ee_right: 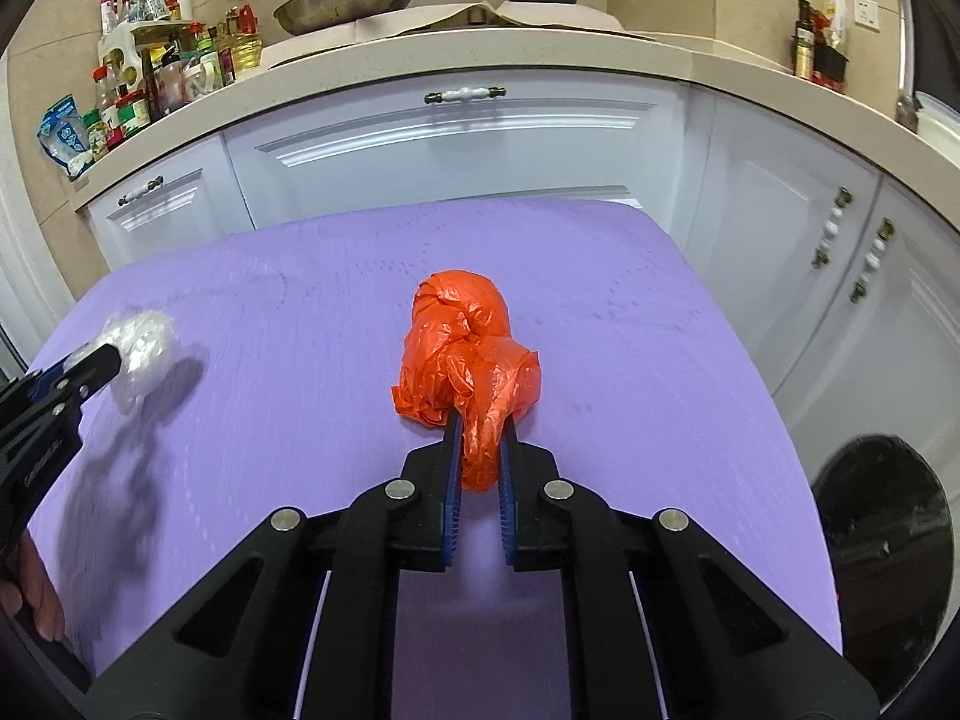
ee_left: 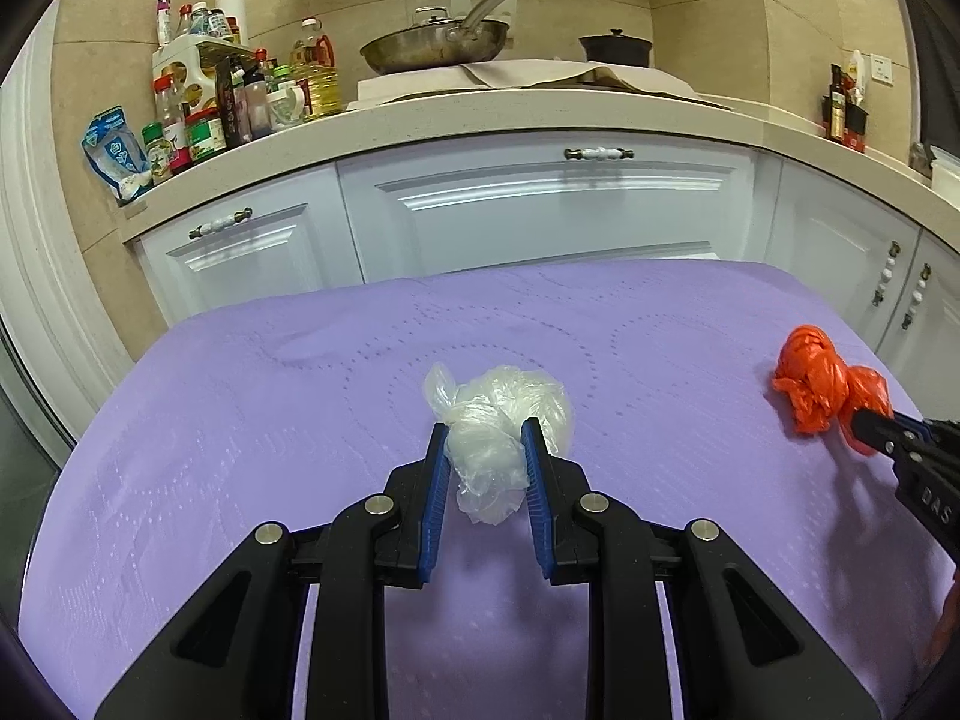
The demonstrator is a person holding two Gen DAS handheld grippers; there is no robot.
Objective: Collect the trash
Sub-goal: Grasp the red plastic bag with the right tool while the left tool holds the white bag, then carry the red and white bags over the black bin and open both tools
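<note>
Left gripper is pinching the clear plastic wad at centre frame on the purple table. Right gripper is clamping the orange bag mid-frame. Black bin, lower right, appears unlidded.

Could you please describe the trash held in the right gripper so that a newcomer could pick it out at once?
Find the purple mat before the white cabinets. Near its right side, the right gripper pinches a crumpled orange plastic bag. The only other trash, a clear plastic bag, is colourless.
</note>
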